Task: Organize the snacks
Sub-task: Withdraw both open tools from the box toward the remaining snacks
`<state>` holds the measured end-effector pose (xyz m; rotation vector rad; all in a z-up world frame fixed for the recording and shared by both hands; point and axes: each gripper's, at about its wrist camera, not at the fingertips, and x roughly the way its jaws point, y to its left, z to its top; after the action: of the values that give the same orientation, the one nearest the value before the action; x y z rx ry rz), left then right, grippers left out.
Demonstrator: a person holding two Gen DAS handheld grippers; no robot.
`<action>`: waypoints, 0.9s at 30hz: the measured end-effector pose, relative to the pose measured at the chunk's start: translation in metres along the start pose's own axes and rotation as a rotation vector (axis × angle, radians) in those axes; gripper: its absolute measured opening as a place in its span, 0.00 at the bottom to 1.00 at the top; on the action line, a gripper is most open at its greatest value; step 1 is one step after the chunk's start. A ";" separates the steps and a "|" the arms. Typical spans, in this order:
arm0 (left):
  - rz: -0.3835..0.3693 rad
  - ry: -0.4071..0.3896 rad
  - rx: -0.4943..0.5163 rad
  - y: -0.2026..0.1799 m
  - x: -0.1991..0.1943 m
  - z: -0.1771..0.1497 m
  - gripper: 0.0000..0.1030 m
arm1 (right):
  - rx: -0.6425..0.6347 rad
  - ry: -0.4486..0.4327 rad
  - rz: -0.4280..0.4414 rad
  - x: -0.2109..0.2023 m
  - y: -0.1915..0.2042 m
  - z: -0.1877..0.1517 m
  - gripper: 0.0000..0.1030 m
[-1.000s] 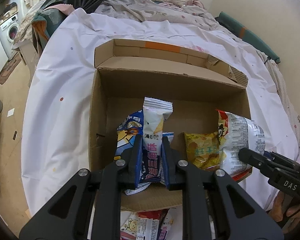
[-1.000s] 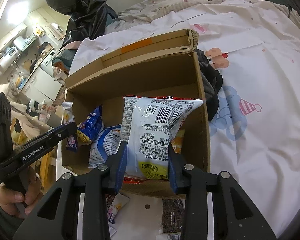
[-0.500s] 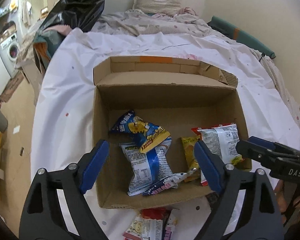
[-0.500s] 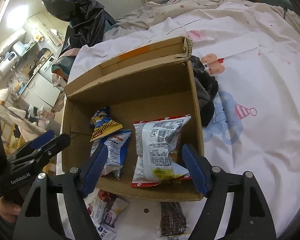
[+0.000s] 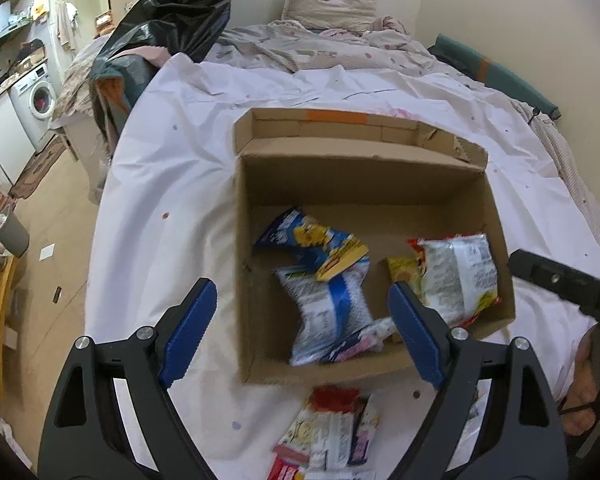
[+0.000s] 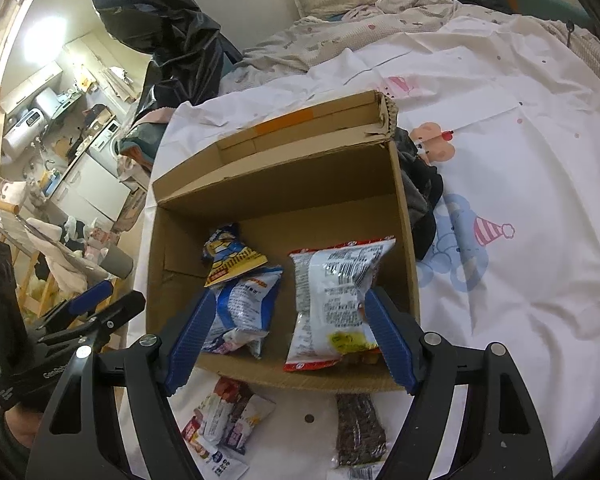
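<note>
1. A second ago each claw pinched a packet over the cardboard box (image 5: 252,248); now the left gripper (image 5: 300,316) and right gripper (image 6: 288,336) both stand spread wide with nothing pressed between the pads, and both packets lie in the box.
2. The narrow white-and-purple packet (image 5: 360,342) the left claw held rests at the box's 6 o'clock edge, on the blue-and-white packet (image 5: 328,300).
3. The silver red-edged packet (image 6: 332,296) the right claw held lies at the 4 o'clock corner, over a yellow packet (image 5: 404,268).
4. A blue-and-yellow packet (image 6: 228,256) sits near the centre, toward 10 o'clock.
5. Outside, past 6 o'clock on the white sheet (image 6: 520,208), lie loose small packets (image 6: 224,424) and a dark snack bar (image 6: 358,428).
6. Packet print is too blurred to read.
</note>
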<state>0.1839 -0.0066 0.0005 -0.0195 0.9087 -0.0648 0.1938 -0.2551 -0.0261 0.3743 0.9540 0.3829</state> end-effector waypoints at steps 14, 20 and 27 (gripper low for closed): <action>0.013 0.059 -0.103 0.029 -0.026 -0.039 0.83 | -0.037 0.014 -0.027 -0.023 0.014 -0.037 0.77; -0.001 0.106 -0.140 0.038 -0.026 -0.055 0.83 | -0.023 0.057 -0.057 -0.021 0.012 -0.060 0.77; 0.009 0.198 -0.161 0.042 -0.013 -0.072 0.83 | -0.011 0.101 -0.086 -0.020 0.011 -0.081 0.77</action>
<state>0.1209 0.0370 -0.0355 -0.1609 1.1106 0.0156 0.1133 -0.2439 -0.0491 0.3055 1.0632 0.3310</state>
